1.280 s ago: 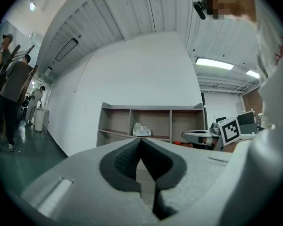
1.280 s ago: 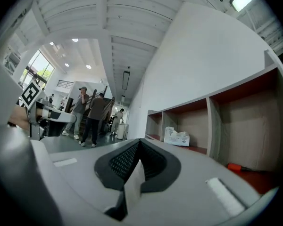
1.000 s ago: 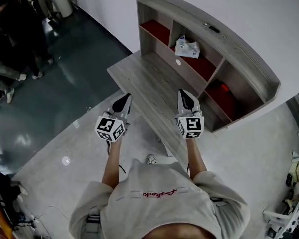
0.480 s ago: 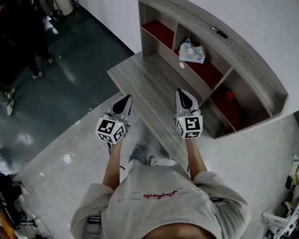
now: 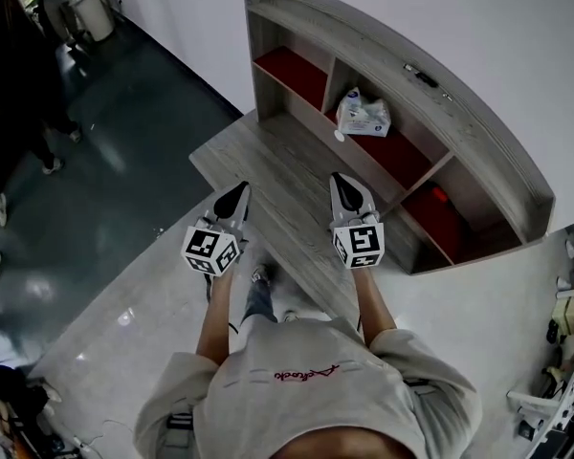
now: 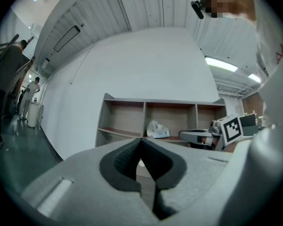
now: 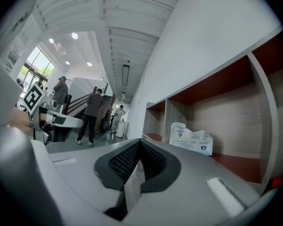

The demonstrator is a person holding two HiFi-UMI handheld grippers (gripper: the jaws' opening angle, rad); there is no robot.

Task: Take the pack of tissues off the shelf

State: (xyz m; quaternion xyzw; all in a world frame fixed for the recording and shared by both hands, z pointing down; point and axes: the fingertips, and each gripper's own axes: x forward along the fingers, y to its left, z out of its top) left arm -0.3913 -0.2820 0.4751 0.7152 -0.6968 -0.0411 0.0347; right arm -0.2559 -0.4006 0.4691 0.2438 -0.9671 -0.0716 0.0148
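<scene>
Head view is showing the pack of tissues in the middle compartment of the shelf; you're holding left gripper and right gripper closed, empty. Probably light, squashy: pinch its middle.

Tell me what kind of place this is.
Probably a big open workroom or lab hall, not a home: a wooden desk with a shelf holding a pack of tissues against a bare white wall, a glossy floor, people standing about, strip lights overhead.
</scene>
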